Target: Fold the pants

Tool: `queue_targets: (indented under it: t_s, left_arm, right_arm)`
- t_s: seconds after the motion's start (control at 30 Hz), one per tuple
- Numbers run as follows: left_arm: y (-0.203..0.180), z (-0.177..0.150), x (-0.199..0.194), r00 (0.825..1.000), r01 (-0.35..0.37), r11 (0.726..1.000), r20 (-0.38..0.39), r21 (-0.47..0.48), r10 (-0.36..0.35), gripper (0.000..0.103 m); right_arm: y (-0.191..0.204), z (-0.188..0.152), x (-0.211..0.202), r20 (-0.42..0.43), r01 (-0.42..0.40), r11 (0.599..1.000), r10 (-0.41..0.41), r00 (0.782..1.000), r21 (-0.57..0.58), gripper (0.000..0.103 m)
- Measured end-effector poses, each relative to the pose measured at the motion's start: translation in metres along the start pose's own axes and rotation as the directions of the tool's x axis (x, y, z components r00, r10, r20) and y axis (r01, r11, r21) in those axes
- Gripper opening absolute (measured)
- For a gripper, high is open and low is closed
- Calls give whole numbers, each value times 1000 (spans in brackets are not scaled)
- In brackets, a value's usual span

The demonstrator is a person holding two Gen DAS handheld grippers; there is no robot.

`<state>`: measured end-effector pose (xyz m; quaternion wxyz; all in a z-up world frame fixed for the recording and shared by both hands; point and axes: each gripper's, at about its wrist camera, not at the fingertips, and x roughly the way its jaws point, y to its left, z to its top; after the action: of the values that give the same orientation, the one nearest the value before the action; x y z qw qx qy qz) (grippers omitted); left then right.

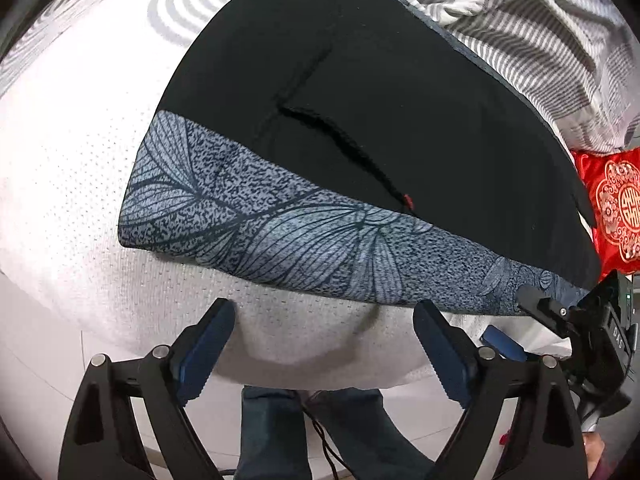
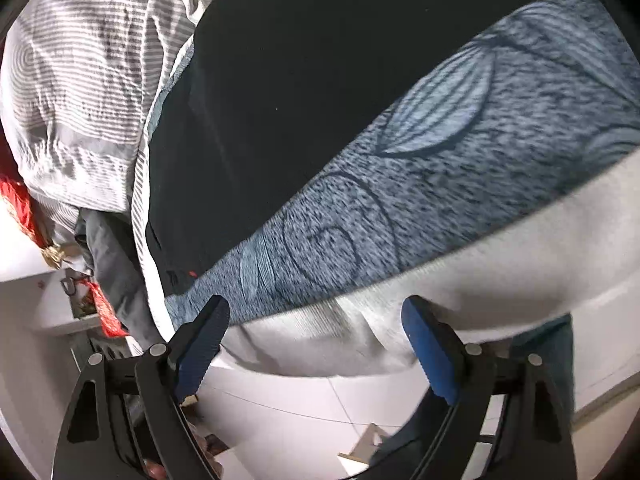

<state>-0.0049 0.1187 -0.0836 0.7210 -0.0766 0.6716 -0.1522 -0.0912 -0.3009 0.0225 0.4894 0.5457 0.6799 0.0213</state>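
The black pants (image 1: 360,100) are spread flat across the bed (image 1: 60,200), filling the frame's centre, ready for folding. Both the left hand-held gripper (image 1: 324,320) and the right hand-held gripper (image 2: 316,316) are held released and empty at the lower edge, beside the patterned band (image 1: 280,236).

black pants (image 1: 360,80) with blue-grey leaf-print band, grey-striped bedding (image 1: 540,40)

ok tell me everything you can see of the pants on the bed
The pants are black, of a matte, soft-looking cloth, with a wide grey-blue band printed with dark leaf veins along the near edge. A raised seam with a small red stitch crosses the black part. They lie spread flat on the white textured mattress, their far edge against striped bedding. Neither open gripper touches them.
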Motion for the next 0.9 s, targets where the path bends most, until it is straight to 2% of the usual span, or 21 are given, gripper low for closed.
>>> queue_targets:
  t_s: [0.03,0.07,0.13,0.23,0.3,0.33,0.37,0.4,0.53,0.67,0.83,0.9]
  left_arm:
    - [2,0,0,1000,10,1000,-1,-9,-10,93]
    - [4,0,-1,1000,20,1000,2,-19,-20,93]
    - [9,-2,-3,999,47,998,2,-40,-47,93]
    - [8,-4,-1,999,49,998,-5,-32,-49,93]
    - [5,-2,0,999,53,998,-6,-27,-53,93]
    - [3,-1,0,998,56,998,-5,-28,-56,93]
    - [2,-1,-1,998,62,998,-3,-30,-62,93]
    - [3,0,-1,998,65,997,-2,-32,-65,93]
    - [-2,4,-7,991,130,989,-1,-63,-131,93]
    - [-13,13,-12,980,197,977,17,-79,-196,93]
    - [-14,27,-19,980,196,973,57,-123,-190,93]
    - [-14,26,-27,981,192,974,56,-122,-187,87]
  right_arm:
    - [1,0,0,0,-18,1000,18,1000,-4,90]
    - [4,-1,-1,-2,-55,998,55,999,-10,81]
    - [5,-1,1,-15,-123,992,123,992,10,71]
    - [4,6,11,-17,-128,991,129,991,49,69]
    - [7,13,18,-16,-186,980,187,982,70,53]
    - [9,15,21,-22,-209,975,211,977,79,36]
    - [13,17,23,-30,-222,972,225,974,82,15]
    - [17,18,23,-34,-220,972,223,974,81,6]
    - [31,19,0,-7,-299,951,301,954,76,6]
    - [41,24,-15,1,-332,941,332,943,68,6]
    - [41,29,-21,-10,-310,950,310,951,47,6]
    - [42,31,-20,-11,-301,953,302,953,47,6]
